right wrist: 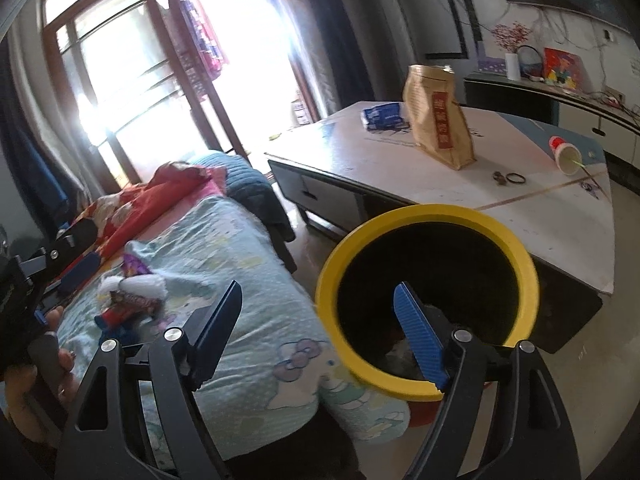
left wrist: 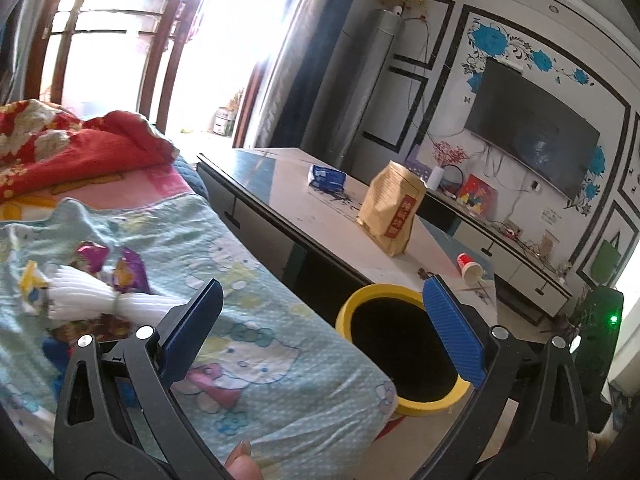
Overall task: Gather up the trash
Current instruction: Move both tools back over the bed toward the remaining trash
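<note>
A small heap of trash (left wrist: pixel 92 292) lies on the bed, on the pale green cartoon-print cover (left wrist: pixel 256 320): a white pleated wrapper, purple foil scraps, a bit of yellow-and-white packet and something red and blue underneath. From the right wrist view the same heap (right wrist: pixel 134 296) sits toward the far side of the mattress, with the left gripper (right wrist: pixel 76 272) just beside it, held in a hand (right wrist: pixel 36 376).

The left gripper (left wrist: pixel 320 320) hangs over the bed's edge with its jaws spread wide and nothing between them; the heap is off to its left. The right gripper (right wrist: pixel 318 320) is likewise wide open and empty, one blue pad over the cover, the other over the mouth of the bin.

That yellow-rimmed bin (right wrist: pixel 532 272) stands on the floor, squeezed between the bed's corner and the desk (right wrist: pixel 560 224); its inside is dark, with some crumpled stuff dimly showing at the bottom.

On the desk stand a tan paper bag (right wrist: pixel 436 120), upright, a blue packet (right wrist: pixel 382 117) behind it, and a red-and-white paper cup (right wrist: pixel 565 153) lying on its side near the far edge. A red quilt (left wrist: pixel 80 148) is bunched at the head of the bed.
</note>
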{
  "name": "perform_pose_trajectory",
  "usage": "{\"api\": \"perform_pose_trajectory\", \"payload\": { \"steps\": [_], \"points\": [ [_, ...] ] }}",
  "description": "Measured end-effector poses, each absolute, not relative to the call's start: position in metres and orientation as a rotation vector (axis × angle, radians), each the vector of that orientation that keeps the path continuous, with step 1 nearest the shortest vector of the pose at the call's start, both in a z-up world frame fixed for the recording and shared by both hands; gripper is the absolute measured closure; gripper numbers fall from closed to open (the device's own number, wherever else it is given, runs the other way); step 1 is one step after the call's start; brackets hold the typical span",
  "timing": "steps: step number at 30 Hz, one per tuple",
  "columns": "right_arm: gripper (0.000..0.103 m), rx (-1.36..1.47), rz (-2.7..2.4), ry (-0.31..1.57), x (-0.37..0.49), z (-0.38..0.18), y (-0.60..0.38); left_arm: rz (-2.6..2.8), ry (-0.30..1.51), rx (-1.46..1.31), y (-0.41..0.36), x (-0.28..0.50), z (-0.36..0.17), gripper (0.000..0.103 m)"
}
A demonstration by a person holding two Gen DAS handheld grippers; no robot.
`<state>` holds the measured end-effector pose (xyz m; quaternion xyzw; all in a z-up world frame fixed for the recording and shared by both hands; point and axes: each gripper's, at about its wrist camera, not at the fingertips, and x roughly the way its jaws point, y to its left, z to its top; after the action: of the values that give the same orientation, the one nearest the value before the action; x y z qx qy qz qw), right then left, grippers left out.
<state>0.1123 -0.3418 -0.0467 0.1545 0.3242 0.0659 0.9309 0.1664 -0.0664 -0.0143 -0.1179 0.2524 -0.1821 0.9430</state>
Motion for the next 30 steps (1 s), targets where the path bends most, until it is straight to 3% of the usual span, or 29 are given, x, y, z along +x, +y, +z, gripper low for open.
{"api": "perform_pose_trajectory", "payload": {
  "steps": [30],
  "points": [
    [0.025, 0.150, 0.410, 0.706, 0.135, -0.027, -0.182, -0.139, 0.463, -0.395, 0.093, 0.149, -0.014, 0.011]
  ]
}}
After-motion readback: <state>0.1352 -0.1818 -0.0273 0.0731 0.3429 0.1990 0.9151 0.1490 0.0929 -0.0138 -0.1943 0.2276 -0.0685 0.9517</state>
